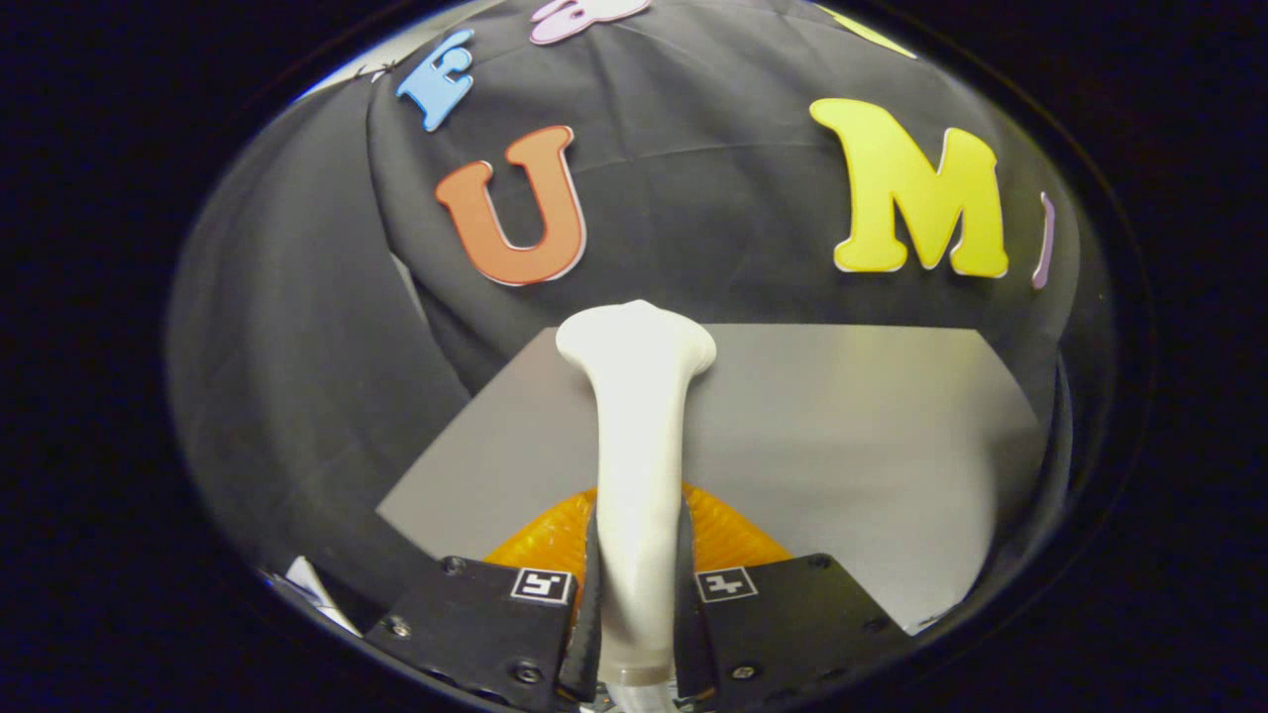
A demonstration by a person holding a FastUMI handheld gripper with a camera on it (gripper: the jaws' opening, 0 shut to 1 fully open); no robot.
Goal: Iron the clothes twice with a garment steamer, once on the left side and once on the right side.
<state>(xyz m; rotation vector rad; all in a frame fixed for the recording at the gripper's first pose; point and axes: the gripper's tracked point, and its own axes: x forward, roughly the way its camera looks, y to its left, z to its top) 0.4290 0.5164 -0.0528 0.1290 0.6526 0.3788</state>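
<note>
A cream-white garment steamer (636, 436) stands up between my two fingers, its narrow handle pinched by both pads (592, 594) and its flared head (635, 342) pointing away from me. My gripper (637, 594) is shut on that handle. Directly behind the handle, low between the fingers, an orange ribbed thing (728, 540) shows on both sides; I cannot tell what it is. The steamer's head hangs above a grey tabletop (852, 446).
The grey table (495, 465) runs ahead of the fingers up to the black cloth wall (693, 188). More black cloth (307, 396) drapes down on the left side, over the table's left edge. A bit of white sheet (312, 584) peeks out below it.
</note>
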